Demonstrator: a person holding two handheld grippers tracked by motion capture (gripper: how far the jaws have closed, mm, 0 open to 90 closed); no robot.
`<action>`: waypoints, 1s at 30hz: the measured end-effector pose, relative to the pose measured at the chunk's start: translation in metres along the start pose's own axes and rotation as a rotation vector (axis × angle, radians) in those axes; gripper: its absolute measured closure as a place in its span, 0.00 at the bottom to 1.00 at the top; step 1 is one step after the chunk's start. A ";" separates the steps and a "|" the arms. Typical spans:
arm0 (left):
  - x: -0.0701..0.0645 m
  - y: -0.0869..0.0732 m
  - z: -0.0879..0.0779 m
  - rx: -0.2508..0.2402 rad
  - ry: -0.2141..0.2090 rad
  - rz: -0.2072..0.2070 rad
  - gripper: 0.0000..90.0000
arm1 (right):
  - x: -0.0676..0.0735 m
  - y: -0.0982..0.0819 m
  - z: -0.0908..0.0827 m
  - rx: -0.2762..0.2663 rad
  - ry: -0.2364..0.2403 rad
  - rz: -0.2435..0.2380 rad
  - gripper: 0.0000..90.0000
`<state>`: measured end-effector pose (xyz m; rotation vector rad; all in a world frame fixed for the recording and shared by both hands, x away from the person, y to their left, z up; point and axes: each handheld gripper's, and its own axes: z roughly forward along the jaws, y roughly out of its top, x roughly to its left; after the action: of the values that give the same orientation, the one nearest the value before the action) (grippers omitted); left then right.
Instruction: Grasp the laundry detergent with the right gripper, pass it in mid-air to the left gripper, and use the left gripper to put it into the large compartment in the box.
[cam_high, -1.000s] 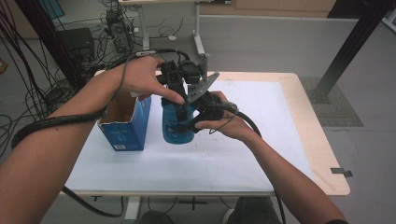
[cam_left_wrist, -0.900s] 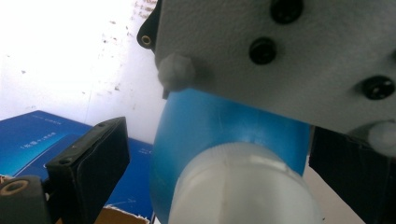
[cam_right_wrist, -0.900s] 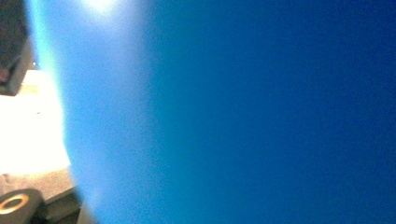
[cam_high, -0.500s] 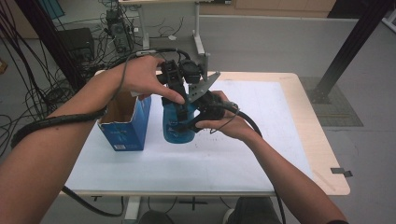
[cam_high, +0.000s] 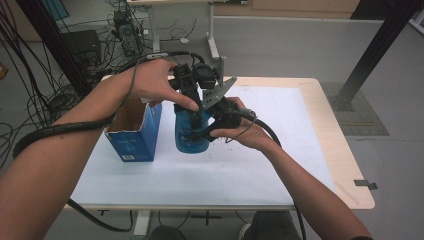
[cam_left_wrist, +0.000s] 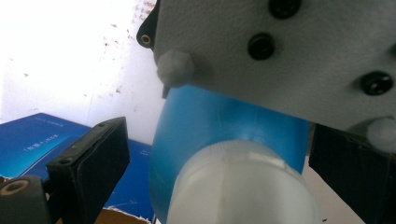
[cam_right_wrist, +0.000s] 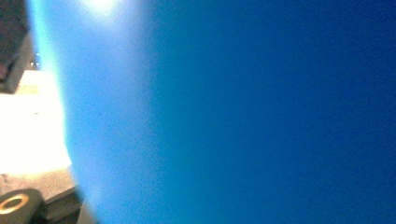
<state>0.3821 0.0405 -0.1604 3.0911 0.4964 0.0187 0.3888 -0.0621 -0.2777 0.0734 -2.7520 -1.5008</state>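
Observation:
A blue bottle (cam_high: 190, 139) stands upright on the white table (cam_high: 280, 150), just right of an open blue carton (cam_high: 134, 136). My right gripper (cam_high: 204, 130) comes in from the right and is shut on the bottle's body, whose blue wall (cam_right_wrist: 233, 112) fills most of the right gripper view. My left gripper (cam_high: 192, 90) reaches down over the bottle's top. In the left gripper view its black jaws stand on either side of the white cap (cam_left_wrist: 243, 186), and a gap shows beside the left jaw. The right gripper's grey plate (cam_left_wrist: 280, 56) hangs over the bottle (cam_left_wrist: 219, 121).
The carton (cam_left_wrist: 28, 140) stands close to the bottle's left side, with its top flaps open. Cables (cam_high: 55, 130) trail off the table's left edge to the floor. A black post (cam_high: 370, 55) rises beyond the table's far right corner.

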 end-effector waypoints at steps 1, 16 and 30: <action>0.000 0.000 0.000 0.003 -0.001 -0.001 0.07 | 0.000 0.000 0.000 0.000 0.000 0.001 0.48; 0.000 -0.003 -0.001 -0.003 0.005 -0.002 0.07 | 0.000 0.002 0.002 0.001 -0.001 -0.008 0.48; 0.000 -0.002 -0.002 0.000 0.006 0.000 0.07 | -0.001 0.002 -0.001 0.000 -0.003 -0.010 0.48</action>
<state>0.3811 0.0422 -0.1585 3.0920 0.4961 0.0283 0.3893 -0.0616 -0.2754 0.0844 -2.7580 -1.5051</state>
